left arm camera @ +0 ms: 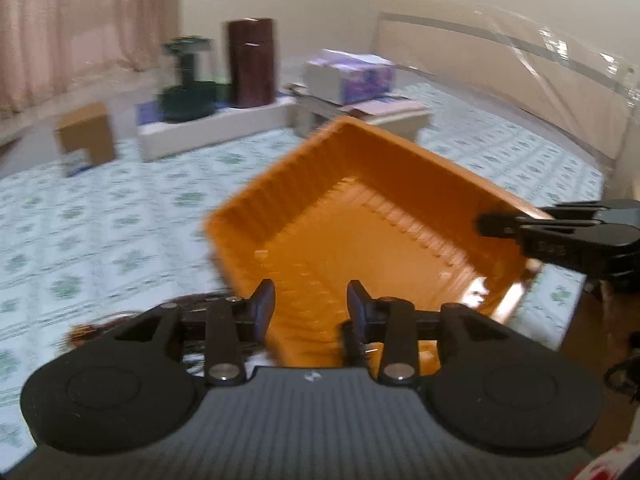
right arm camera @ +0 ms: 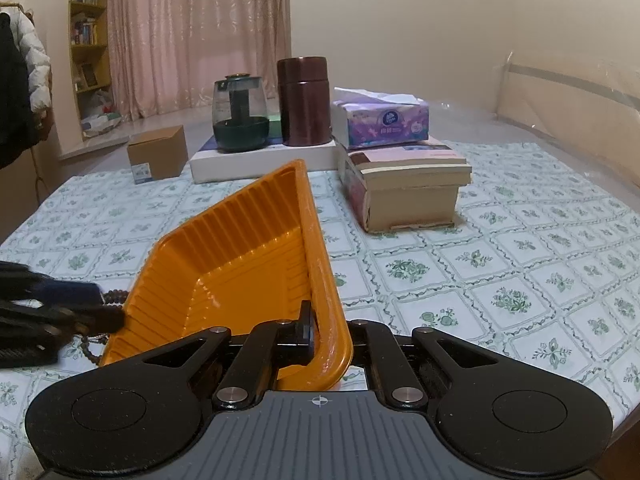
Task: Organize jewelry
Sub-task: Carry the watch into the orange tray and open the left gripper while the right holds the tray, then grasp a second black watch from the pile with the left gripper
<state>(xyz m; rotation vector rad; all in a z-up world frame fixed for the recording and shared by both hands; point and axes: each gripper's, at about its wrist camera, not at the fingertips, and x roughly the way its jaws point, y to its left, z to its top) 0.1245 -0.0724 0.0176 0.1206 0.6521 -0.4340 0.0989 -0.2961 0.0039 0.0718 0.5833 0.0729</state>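
An orange ribbed plastic tray is tilted above the patterned tablecloth. It also shows in the right wrist view. My right gripper is shut on the tray's near rim; it enters the left wrist view from the right. My left gripper is open at the tray's near edge, its fingers apart and holding nothing. It shows blurred at the left of the right wrist view. A dark beaded bracelet lies on the cloth under the tray's left edge, partly hidden; beads also show in the left wrist view.
At the back stand a cardboard box, a white slab carrying a green glass pot and a brown canister, and a tissue box on stacked books. A clear panel borders the right.
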